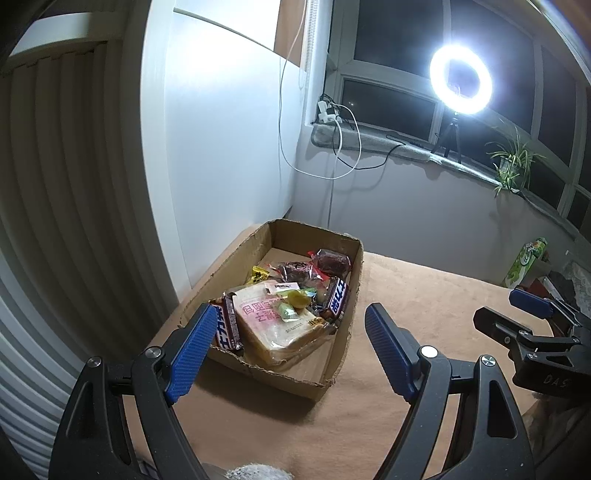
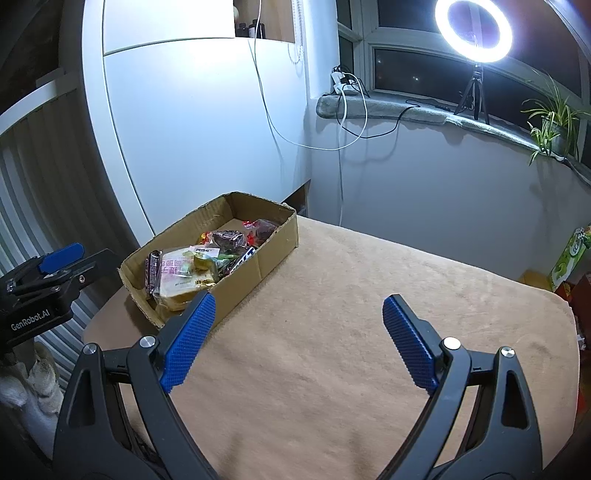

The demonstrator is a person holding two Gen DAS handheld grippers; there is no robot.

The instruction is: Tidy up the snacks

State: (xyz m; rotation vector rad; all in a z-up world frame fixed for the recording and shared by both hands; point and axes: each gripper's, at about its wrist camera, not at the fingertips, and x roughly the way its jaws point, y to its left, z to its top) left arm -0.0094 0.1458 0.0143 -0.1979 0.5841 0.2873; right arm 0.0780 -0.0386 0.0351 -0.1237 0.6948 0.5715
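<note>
- The left gripper [image 1: 291, 314] is spread wide with nothing between its blue pads; it hangs over the near end of the cardboard box [image 1: 334, 360].
- The right gripper [image 2: 299, 306] is likewise spread and holds nothing, above the bare tan cloth of the tabletop [image 2: 369, 314], with the box ahead and to its left.
- Just beyond the left gripper's left pad, a chocolate bar [image 1: 231, 325] lies along the near left side of the box, touching a wrapped loaf of sliced bread [image 1: 275, 325].
- On the bread rest small yellow and green wrapped candies [image 1: 295, 301].
- Right of the bread, a second chocolate bar [image 1: 338, 297] leans against the box's right wall.
- Farther in lie dark pastries in clear wrappers [image 1: 332, 262] and a small yellow packet [image 1: 258, 275]; the far end shows bare cardboard.
- Far right of both grippers, at the tabletop's edge, stands a green carton [image 2: 569, 258].
- Beyond, on the windowsill, a lit ring light [image 2: 472, 31] on a tripod and a potted plant [image 2: 554, 125].
</note>
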